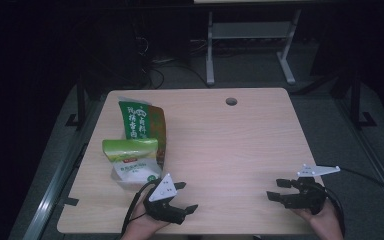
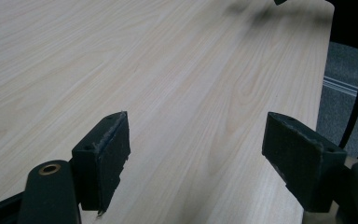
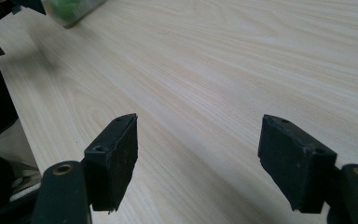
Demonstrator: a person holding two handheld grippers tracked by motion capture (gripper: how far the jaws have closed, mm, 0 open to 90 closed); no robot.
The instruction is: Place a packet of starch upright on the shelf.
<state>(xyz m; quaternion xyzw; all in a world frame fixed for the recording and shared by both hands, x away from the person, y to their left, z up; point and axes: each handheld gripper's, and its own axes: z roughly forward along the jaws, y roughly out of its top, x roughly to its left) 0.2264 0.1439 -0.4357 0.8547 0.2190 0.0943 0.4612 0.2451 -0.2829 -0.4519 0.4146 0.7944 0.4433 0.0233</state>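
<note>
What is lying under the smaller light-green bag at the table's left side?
The smaller light-green bag rests partly on a larger green and brown bag, whose upper half sticks out behind it. The larger bag's lower part is covered, and so is the table beneath.

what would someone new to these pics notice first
Most likely the two green food bags lying overlapped on the left side of the pale wooden table, the only colour in a dark room. Next come the two black tongs at the near edge: the left tongs just below the bags, the right tongs near the right corner. Both stand with jaws wide open over bare wood, holding nothing.
</note>
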